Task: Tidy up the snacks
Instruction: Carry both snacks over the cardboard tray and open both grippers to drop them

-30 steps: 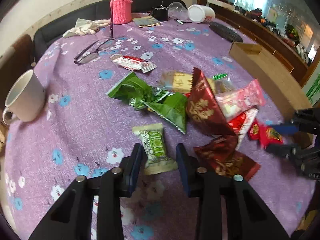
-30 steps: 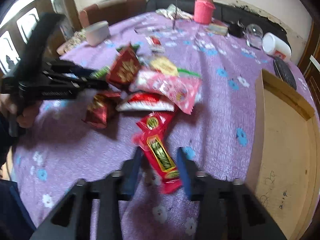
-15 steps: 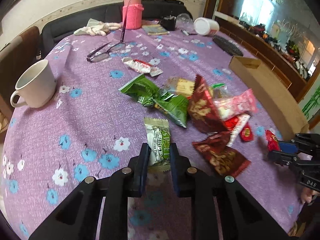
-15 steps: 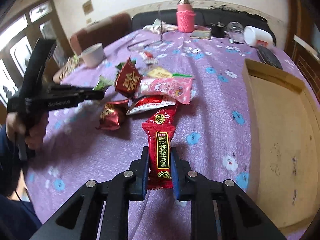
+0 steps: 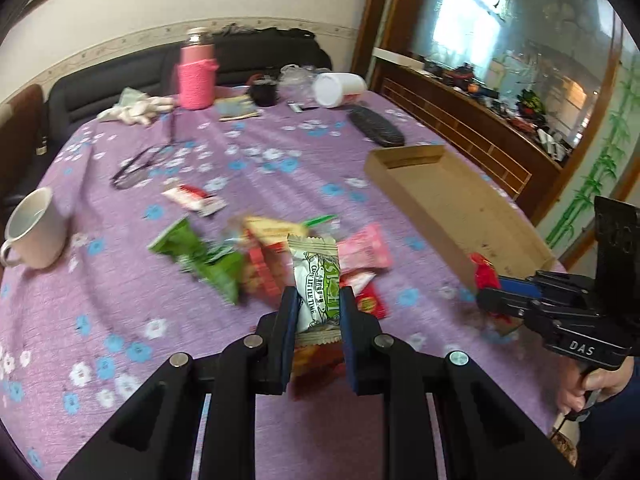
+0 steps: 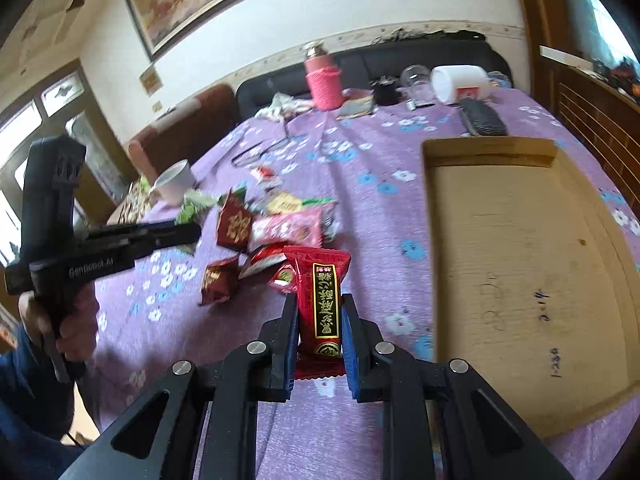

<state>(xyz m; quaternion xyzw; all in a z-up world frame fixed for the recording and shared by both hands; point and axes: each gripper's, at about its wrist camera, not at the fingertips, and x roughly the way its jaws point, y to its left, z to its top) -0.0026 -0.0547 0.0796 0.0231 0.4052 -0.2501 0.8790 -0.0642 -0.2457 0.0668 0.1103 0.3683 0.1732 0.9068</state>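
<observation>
Closest in, the left gripper (image 5: 319, 304) pinches a pale green-and-white wrapped snack (image 5: 316, 280) between its blue-padded jaws, holding it upright and lifted clear of the purple flowered tablecloth (image 5: 120, 300). The right gripper (image 6: 319, 312) clamps a red wrapped snack with a black-and-gold label (image 6: 324, 300) the same way (also raised off the cloth), just beside the near left corner of the shallow wooden tray (image 6: 520, 280). Past both grippers, toward the middle of the table, lies the loose pile of remaining snack packets (image 6: 276, 232), red, pink, yellow and green. A white ceramic mug (image 5: 34, 228) stands at the left edge. At the far edge stand a pink knit-covered bottle (image 5: 196, 76) and a tipped white plastic jar (image 5: 338, 88).
</observation>
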